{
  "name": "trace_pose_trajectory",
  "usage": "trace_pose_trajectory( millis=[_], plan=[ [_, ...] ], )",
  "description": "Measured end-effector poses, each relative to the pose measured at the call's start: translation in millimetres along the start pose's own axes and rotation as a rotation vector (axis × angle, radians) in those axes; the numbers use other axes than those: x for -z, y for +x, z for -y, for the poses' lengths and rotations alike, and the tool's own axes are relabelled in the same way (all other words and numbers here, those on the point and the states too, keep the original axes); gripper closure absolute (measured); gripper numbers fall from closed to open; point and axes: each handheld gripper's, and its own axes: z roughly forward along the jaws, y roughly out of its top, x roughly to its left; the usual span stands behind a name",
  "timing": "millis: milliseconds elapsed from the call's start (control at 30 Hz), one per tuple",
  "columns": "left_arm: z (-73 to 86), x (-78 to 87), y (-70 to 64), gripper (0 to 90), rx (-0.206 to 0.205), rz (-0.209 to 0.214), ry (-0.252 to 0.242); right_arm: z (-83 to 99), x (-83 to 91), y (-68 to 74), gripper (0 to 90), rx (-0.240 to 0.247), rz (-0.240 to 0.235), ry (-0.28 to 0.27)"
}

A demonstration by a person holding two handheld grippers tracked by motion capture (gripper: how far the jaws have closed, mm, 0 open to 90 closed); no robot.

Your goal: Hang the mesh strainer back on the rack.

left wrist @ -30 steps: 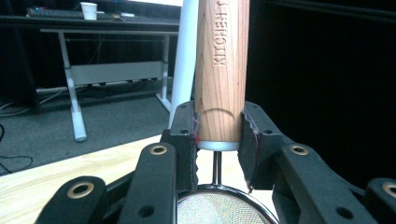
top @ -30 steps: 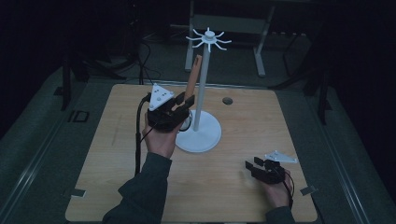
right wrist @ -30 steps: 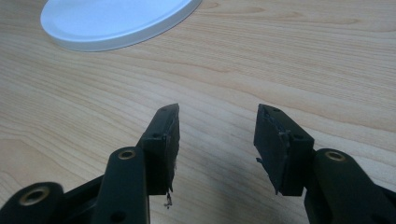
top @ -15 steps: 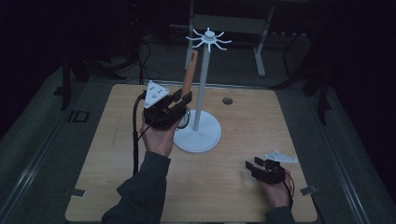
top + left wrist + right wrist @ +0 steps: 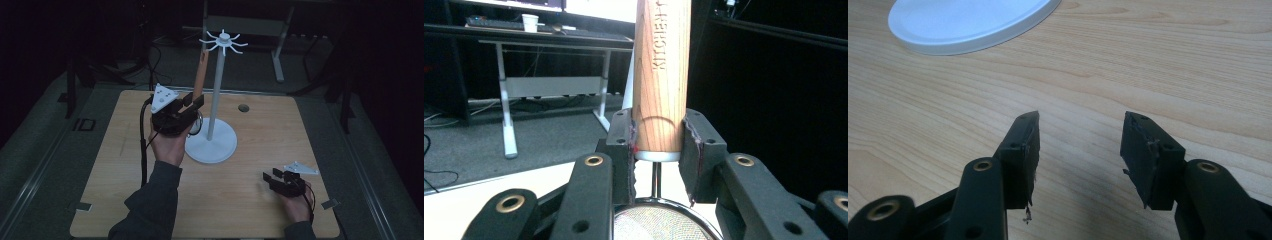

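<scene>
A: Progress? The left gripper (image 5: pixel 192 104) has its jaws clenched on the wooden-handled wire-mesh strainer (image 5: pixel 660 85), handle pointing up beside the pole of the white hook stand with the round base (image 5: pixel 219 102), near the worktop's (image 5: pixel 250 210) far edge. Not hung yet, I'd say; the handle top sits just below the hook ring.

B: So the lift is done; hooking and release are left. Look of it?

A: Light wood handle with "KITCHEN" engraved, metal collar, fine mesh bowl (image 5: pixel 659 222) low down.

B: Right gripper (image 5: pixel 268 178)?

A: Jaws spread apart, holding nothing, low over the near right corner.
</scene>
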Motion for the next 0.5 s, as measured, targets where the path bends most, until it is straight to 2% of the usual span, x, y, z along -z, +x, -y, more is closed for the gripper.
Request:
trace_pose_trajectory(
  millis=[500],
  plan=[
    [-6.8,-5.7,-0.2,69.4,0.014,-0.002,0.008,0.1,-0.3,0.1,49.5,0.002,-0.001,0.001]
  ],
)
